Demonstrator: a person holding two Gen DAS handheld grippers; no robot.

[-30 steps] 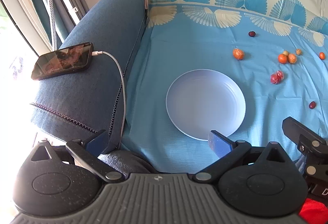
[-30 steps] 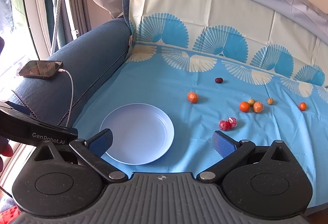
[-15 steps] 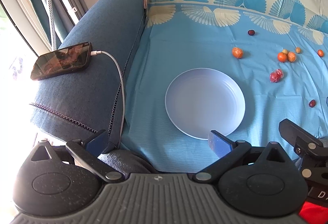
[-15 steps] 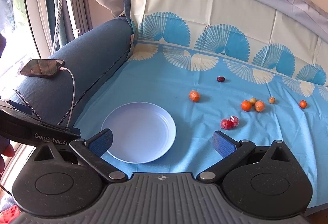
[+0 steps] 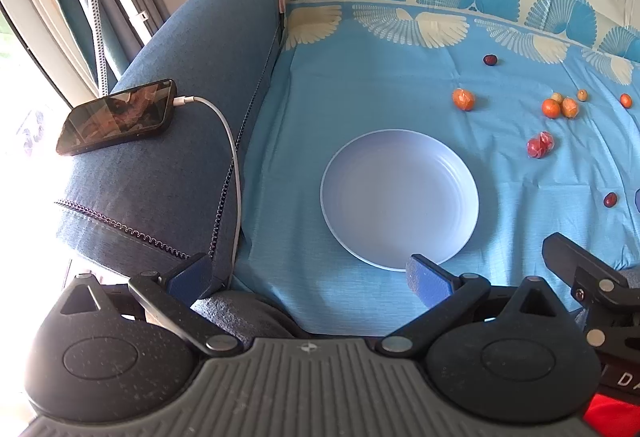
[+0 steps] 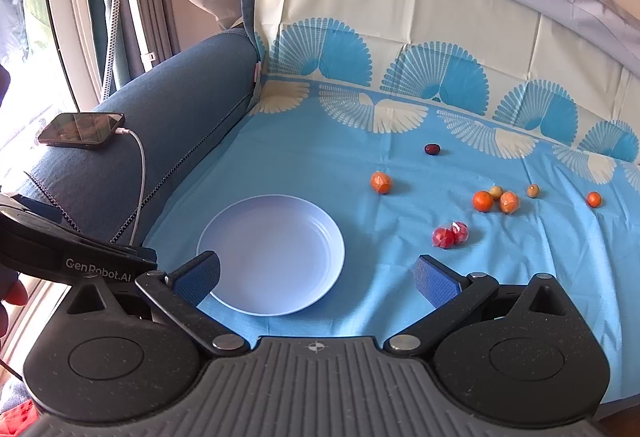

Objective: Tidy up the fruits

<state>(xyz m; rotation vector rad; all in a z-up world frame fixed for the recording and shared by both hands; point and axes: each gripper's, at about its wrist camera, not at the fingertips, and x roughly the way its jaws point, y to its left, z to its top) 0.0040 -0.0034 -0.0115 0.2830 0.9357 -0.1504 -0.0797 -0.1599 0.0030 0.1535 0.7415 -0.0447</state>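
Both claws agape, empty plate, fruits scattered

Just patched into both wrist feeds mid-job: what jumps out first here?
The empty pale plate sits on the bright blue fan-patterned cloth, just ahead of both open tongs, left and right. Small orange and red fruits lie scattered on the cloth beyond and to the right of the plate, none on it. A phone with a white cable rests on the blue sofa arm at left.
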